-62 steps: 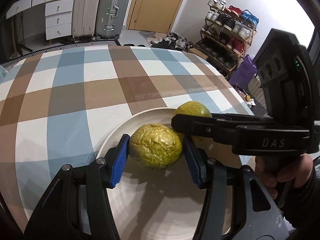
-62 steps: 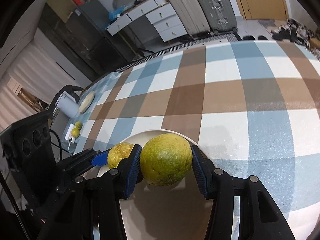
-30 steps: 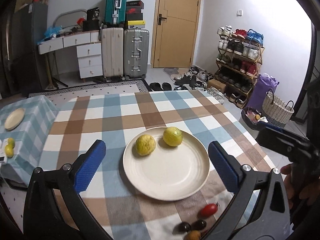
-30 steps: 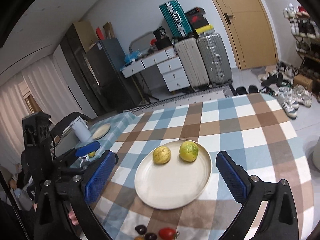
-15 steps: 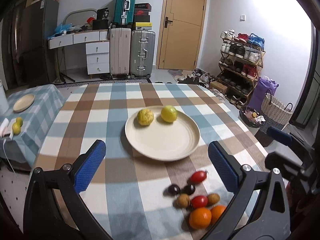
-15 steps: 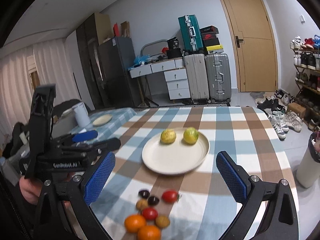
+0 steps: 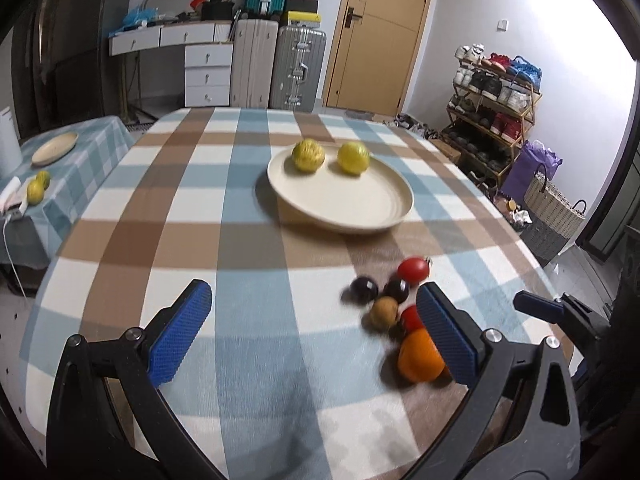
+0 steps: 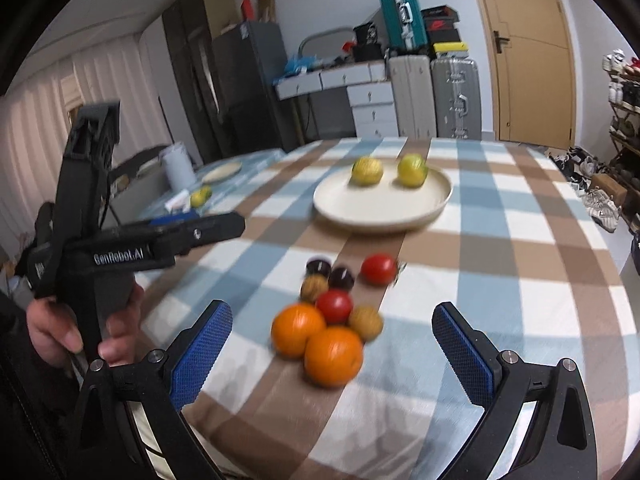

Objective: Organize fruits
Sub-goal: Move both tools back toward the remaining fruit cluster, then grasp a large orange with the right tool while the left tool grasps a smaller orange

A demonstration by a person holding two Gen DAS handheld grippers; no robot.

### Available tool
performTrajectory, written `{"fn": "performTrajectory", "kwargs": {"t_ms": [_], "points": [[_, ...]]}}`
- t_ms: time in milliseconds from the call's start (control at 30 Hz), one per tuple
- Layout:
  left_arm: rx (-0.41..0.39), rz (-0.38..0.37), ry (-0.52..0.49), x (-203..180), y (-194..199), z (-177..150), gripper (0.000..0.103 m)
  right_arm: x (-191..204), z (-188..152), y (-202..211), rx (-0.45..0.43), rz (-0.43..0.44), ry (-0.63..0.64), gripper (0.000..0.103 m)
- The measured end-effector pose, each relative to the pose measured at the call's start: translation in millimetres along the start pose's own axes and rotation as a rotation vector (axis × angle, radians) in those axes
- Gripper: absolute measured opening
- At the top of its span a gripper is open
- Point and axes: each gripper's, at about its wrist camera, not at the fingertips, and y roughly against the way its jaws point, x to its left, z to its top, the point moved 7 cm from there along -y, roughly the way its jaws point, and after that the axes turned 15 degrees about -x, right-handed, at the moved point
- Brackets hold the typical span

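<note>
A cream plate (image 7: 360,204) (image 8: 380,208) on the checked tablecloth holds two yellow-green fruits (image 7: 308,155) (image 7: 353,157) (image 8: 367,171) (image 8: 412,170). Nearer me lies a cluster of loose fruit: two oranges (image 8: 333,356) (image 8: 297,330), red tomatoes (image 8: 379,268) (image 8: 335,306), dark plums (image 8: 319,267), brown round fruits (image 8: 365,322). It also shows in the left wrist view, with an orange (image 7: 420,356) and a tomato (image 7: 414,269). My left gripper (image 7: 316,340) is open and empty, left of the cluster. My right gripper (image 8: 332,364) is open and empty, just in front of the oranges.
The table's right edge (image 7: 532,264) drops to the floor, with a shoe rack (image 7: 492,92) and a basket (image 7: 552,208) beyond. A low side table (image 7: 60,152) at left carries a small plate and two yellow fruits. Suitcases (image 7: 276,68) stand at the back.
Both grippers let go of the two yellow-green fruits on the plate, opened wide and pulled back. The loose fruit cluster has come into view close in front of them.
</note>
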Motion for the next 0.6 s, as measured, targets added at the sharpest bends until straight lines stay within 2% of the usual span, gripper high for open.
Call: {"fn": "performTrajectory", "kwargs": {"t_ms": [167,367,600], "points": [[0.034,0.003,0.012,7,-6,-15,0.102,0,-21,-8,0.045,0.011,-0.016,0.1],[0.058,-0.009,0.021,8,-11,-20,0.102,-10,-31,-17,0.079,0.025,-0.063,0.082],[0.073,-0.023,0.009,2,-15,-22,0.102,-10,-36,-21,0.102,0.08,-0.12,0.069]]}}
